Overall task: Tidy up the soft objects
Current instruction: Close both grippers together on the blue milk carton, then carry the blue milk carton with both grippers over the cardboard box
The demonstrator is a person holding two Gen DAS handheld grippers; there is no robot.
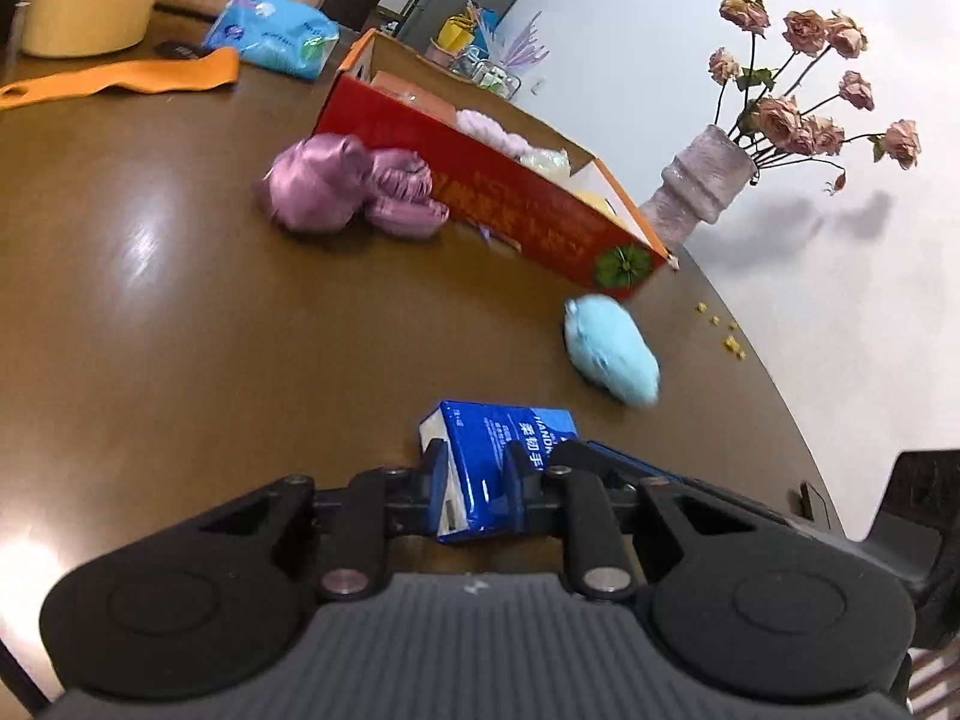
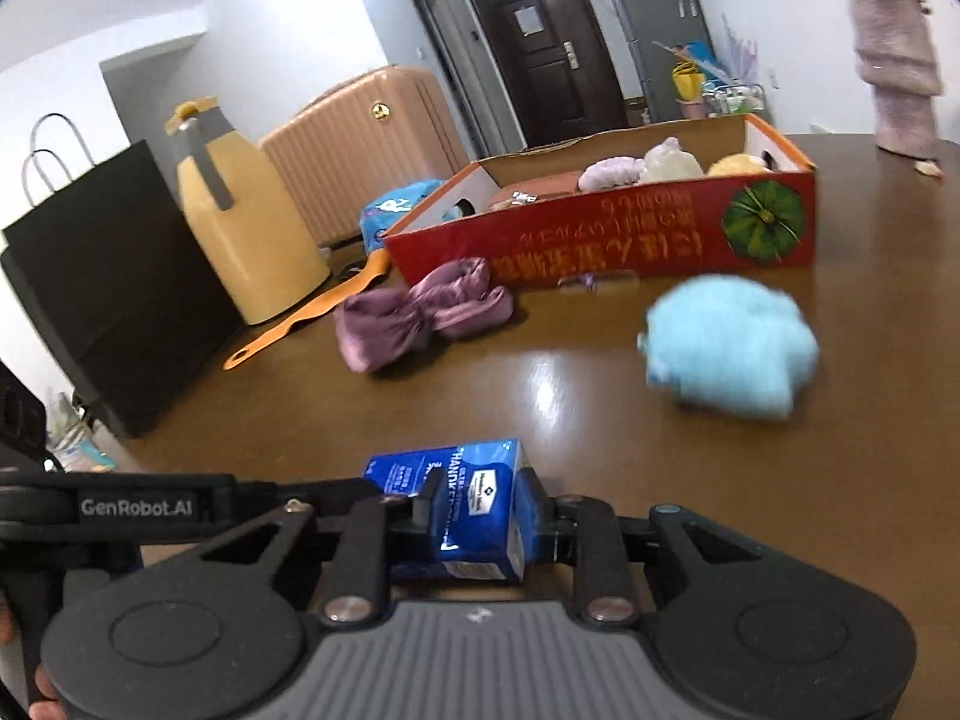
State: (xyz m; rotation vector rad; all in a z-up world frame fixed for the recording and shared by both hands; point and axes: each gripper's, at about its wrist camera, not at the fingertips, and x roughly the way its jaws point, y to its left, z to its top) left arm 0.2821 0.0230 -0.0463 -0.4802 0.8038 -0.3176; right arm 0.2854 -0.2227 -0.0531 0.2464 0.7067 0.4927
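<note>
Both grippers are shut on one blue tissue pack, held just above the brown table. My left gripper (image 1: 474, 468) squeezes the blue tissue pack (image 1: 492, 456) from one side. My right gripper (image 2: 477, 507) squeezes the same pack (image 2: 462, 510) from the other side; the left gripper's body (image 2: 138, 507) shows beside it. A light blue plush toy (image 2: 729, 348) lies on the table in front of the red cardboard box (image 2: 600, 240), which holds several soft items. A purple satin bow (image 2: 414, 315) lies against the box front. The toy (image 1: 609, 348) and the bow (image 1: 348, 186) also show in the left wrist view.
A yellow thermos jug (image 2: 240, 222), a black paper bag (image 2: 102, 288) and an orange strap (image 2: 300, 318) stand at the left. A blue wipes packet (image 1: 276, 33) lies behind the box. A vase of dried roses (image 1: 702, 186) stands near the table edge, with crumbs (image 1: 729, 342) close by.
</note>
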